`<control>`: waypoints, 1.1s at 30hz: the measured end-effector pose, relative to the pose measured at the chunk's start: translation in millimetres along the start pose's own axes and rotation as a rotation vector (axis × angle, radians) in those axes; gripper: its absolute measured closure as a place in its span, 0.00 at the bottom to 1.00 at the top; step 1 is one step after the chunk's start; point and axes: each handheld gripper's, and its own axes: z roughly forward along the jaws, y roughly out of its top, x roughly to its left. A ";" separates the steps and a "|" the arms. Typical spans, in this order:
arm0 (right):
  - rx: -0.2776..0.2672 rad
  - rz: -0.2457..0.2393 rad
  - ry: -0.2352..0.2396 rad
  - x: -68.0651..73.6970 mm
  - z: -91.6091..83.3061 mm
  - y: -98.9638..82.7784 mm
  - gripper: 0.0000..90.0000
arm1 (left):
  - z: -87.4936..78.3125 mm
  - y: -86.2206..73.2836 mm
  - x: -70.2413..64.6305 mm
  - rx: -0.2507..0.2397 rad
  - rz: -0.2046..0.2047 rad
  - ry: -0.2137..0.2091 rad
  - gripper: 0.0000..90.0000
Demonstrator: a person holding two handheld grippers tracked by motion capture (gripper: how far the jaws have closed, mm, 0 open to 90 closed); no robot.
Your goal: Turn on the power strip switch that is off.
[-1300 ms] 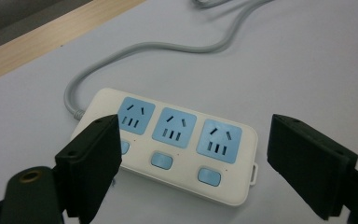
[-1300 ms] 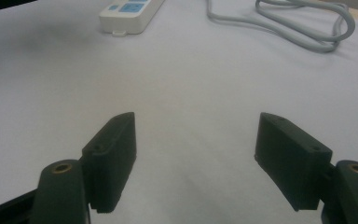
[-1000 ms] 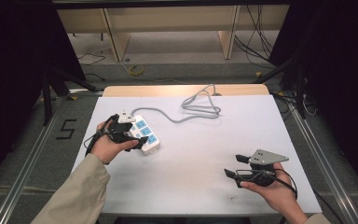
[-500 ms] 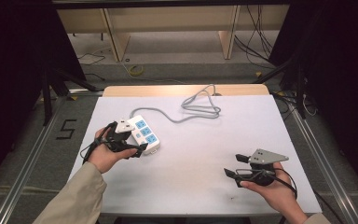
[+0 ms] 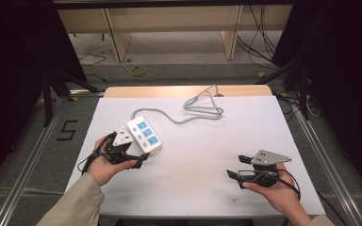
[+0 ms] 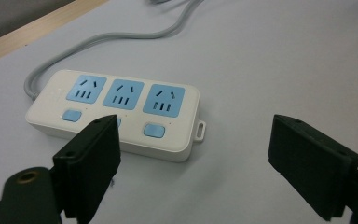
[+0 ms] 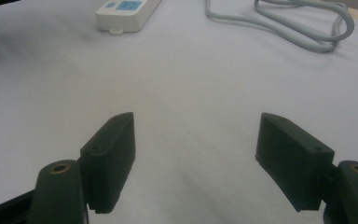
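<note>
- The power strip (image 5: 144, 134) lies flat on the white table (image 5: 264, 127), left of centre, white with three blue sockets and blue buttons facing up; nothing grips it.
- Nearest the person, the right gripper (image 5: 235, 166) is held in the right hand (image 5: 275, 193) over the near right part of the table. Its jaws are spread wide with bare tabletop between them, well apart from the strip.
- A little farther in, at the left, the left gripper (image 5: 143, 160) sits in the left hand (image 5: 104, 165), its tips just beside the strip's near end. In the left gripper view its jaws stand wide apart and pinch nothing; the strip (image 6: 116, 112) lies just beyond them, toward the left jaw.
- Farther off, the strip's grey cord (image 5: 200, 110) runs from its far end toward the far side of the table and curls into loose loops near the far edge, right of the strip.
</note>
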 end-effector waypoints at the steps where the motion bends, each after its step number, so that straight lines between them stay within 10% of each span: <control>1: 0.000 0.000 0.000 -0.1 0.1 0.0 0.32 | -1.2 -1.5 -1.7 -0.006 -0.002 -0.003 0.18; 33: 0.003 -0.001 0.019 1.2 2.7 -2.0 0.32 | -21.4 -49.4 -17.1 -0.042 0.019 -0.008 0.18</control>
